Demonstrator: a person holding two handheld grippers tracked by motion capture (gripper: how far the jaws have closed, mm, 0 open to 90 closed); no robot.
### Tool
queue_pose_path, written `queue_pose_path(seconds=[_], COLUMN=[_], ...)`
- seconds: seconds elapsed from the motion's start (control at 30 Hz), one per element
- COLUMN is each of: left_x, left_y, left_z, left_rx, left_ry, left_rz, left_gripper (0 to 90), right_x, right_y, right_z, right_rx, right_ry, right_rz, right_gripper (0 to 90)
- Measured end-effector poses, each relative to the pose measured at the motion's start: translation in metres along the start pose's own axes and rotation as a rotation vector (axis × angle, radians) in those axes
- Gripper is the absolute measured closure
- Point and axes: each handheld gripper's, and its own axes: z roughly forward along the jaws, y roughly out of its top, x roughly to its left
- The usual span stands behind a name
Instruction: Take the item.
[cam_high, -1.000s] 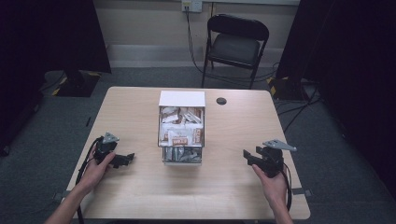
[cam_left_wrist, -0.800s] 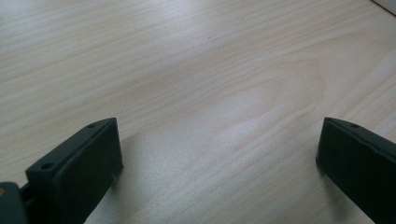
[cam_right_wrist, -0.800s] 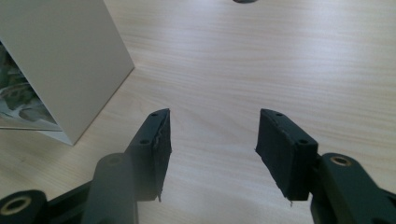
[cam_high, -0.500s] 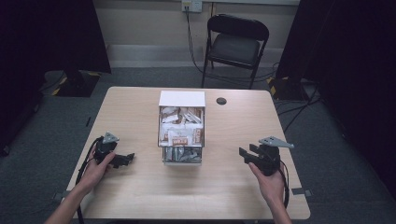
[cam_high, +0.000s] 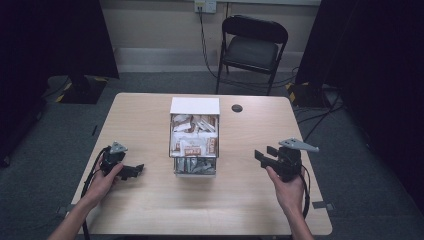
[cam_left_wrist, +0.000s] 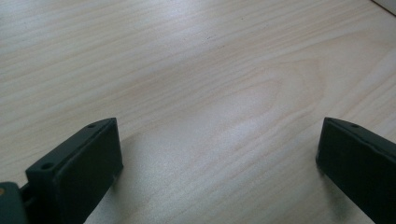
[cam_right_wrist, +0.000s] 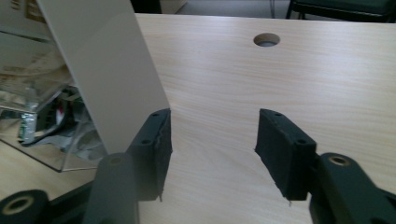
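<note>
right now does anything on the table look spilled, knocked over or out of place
Nothing stands out. The clear box of packets sits upright mid-table with its contents inside, and both the left hand-held gripper and right hand-held gripper are open, clear of it.

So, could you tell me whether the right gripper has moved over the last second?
Yes. The right gripper has shifted slightly left, toward the clear box at the table's centre, its fingers open and empty.
</note>
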Motion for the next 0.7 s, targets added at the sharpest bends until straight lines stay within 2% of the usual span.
queue_pose_path(seconds=[0.1,0.27,0.47,0.7], left_x=[0.0,0.0,0.0,0.0], left_y=[0.0,0.0,0.0,0.0], left_z=[0.0,0.0,0.0,0.0], left_rx=[0.0,0.0,0.0,0.0], left_ry=[0.0,0.0,0.0,0.0], left_rz=[0.0,0.0,0.0,0.0], left_gripper=[0.0,0.0,0.0,0.0], right_x=[0.004,0.011,0.014,0.02], right_y=[0.01,0.03,0.047,0.058], right_z=[-0.002,-0.01,-0.02,-0.024], right_rx=[0.008,-0.037,-0.087,-0.105], right_ry=[0.028,0.065,0.094,0.135], right_rz=[-0.016,-0.04,-0.024,-0.028], right_gripper=[43.7,39.4,36.1,33.2])
